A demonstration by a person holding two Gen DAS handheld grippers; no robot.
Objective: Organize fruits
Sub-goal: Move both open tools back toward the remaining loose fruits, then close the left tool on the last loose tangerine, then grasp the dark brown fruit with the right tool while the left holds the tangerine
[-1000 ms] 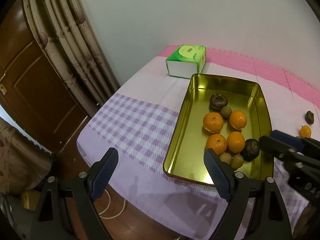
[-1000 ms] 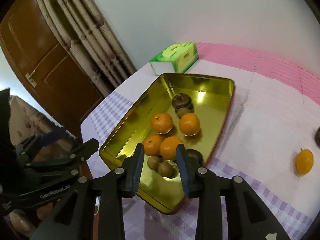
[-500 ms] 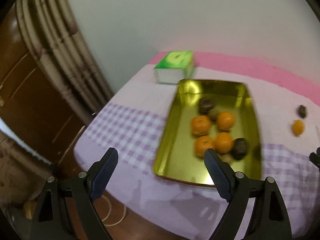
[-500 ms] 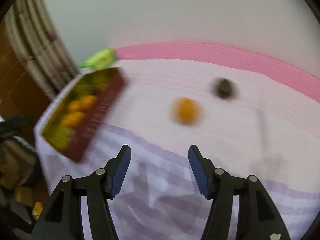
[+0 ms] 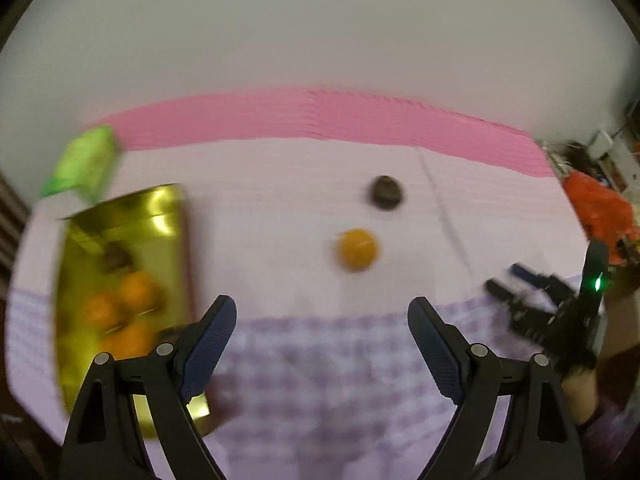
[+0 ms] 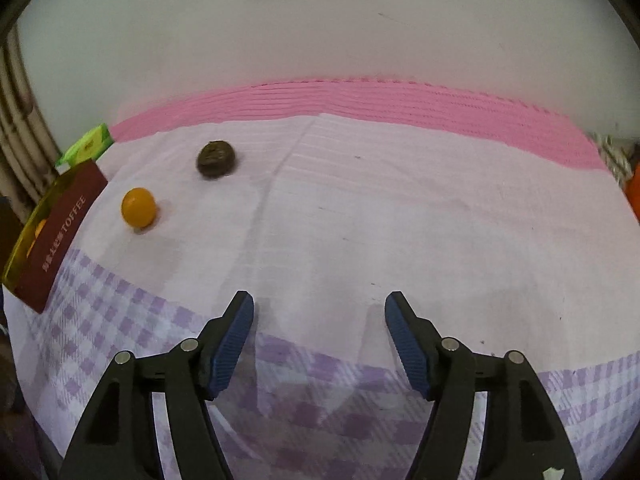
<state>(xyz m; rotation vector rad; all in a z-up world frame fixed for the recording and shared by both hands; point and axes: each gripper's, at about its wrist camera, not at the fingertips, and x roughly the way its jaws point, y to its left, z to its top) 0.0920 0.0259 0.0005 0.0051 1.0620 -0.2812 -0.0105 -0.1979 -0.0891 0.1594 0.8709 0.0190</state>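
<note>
A small orange fruit (image 5: 357,249) and a dark brown fruit (image 5: 385,191) lie loose on the tablecloth. They also show at the left of the right wrist view: the orange fruit (image 6: 138,207) and the dark fruit (image 6: 215,159). A gold tin tray (image 5: 168,216) at the left holds several oranges and dark fruits; its maroon outer wall (image 6: 60,236) shows in the right wrist view. My left gripper (image 5: 320,344) is open and empty, nearer than the loose fruits. My right gripper (image 6: 319,336) is open and empty over bare cloth, also visible at the right (image 5: 516,280).
A green tissue box (image 5: 82,166) stands behind the tray, also seen in the right wrist view (image 6: 86,148). An orange-red bag (image 5: 596,204) lies at the far right. The wall runs along the pink back edge of the cloth. Curtains hang at the left.
Both grippers have swung right, away from the tray toward the two loose fruits. The right gripper has opened wider since a second ago. The tray has slid to the left of both views.
</note>
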